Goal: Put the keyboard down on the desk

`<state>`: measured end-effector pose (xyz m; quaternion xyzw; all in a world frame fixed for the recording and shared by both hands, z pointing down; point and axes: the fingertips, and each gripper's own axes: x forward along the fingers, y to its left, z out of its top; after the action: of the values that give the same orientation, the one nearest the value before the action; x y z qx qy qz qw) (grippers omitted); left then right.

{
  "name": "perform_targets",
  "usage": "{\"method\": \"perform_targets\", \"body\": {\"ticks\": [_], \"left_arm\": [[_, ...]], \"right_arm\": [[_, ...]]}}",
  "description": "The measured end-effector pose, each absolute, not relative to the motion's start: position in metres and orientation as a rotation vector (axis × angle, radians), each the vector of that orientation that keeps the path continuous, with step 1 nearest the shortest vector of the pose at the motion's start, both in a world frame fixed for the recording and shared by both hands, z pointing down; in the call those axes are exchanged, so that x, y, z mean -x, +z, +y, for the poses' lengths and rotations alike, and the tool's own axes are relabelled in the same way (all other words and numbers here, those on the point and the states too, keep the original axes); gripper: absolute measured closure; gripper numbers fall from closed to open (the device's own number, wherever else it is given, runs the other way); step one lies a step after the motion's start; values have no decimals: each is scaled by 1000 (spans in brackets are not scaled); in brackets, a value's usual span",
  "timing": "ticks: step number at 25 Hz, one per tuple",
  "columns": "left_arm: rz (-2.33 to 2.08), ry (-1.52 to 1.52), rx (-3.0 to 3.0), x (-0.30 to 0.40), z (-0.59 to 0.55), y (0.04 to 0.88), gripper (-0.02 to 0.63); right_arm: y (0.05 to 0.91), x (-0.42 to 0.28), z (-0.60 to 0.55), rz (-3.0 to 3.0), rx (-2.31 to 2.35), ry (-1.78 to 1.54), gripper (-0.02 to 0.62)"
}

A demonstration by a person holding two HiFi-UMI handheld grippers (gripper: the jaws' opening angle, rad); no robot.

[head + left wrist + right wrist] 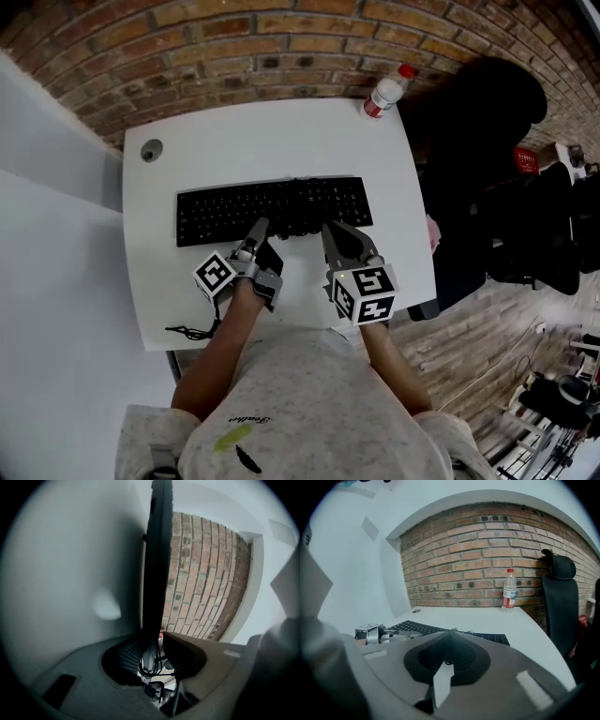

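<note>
Soft, even light fell from above, leaving the white desk (281,141) bright without glare. Both gripper views were strongly fisheyed and black at the corners, which bent the brick wall (487,559) into an arc. In the left gripper view the keyboard (157,564) was a dark, blurred silhouette.

White rounded-corner desk (281,141) against red brick wall (234,47). Black flat keyboard (281,208) lies mid-desk, long side along the wall. Left gripper (257,228) tips at the keyboard's near edge, left of centre. Right gripper (330,231) tips at the same edge, right of centre, jaws look together. Clear plastic bottle with red cap (384,92) stands at far right corner. Grey round grommet (151,149) far left. Thin black cable (192,330) at near left edge. Black office chair (478,141) right of desk.
</note>
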<state>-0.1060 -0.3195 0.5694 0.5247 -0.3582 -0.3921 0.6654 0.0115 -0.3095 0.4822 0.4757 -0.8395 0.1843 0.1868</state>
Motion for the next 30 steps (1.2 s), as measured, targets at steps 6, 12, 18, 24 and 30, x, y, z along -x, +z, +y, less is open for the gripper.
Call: {"method": "perform_targets", "body": {"ticks": [6,12,18,24,30], "left_arm": [[-859,-831,-1200,106,-319,568,396],[-898,-789,-1204,104,-320,568,341],[-910,-750,-1190,97,-316,569,311],[-926,-770,-1139,96,-315,566,246],[-972,-732,-1102,95,-310,567,206]], "right_arm": [[479,-13,-302,-2371,-1346,516,588],[477,-14,-293,-2392,-1341,516,588],[476,-20,-284,-2421,-1313,509,588],[470,-25,-274,-2454,-1278,493,588],[470,-33,-264,-2474,-1260,495,588]]}}
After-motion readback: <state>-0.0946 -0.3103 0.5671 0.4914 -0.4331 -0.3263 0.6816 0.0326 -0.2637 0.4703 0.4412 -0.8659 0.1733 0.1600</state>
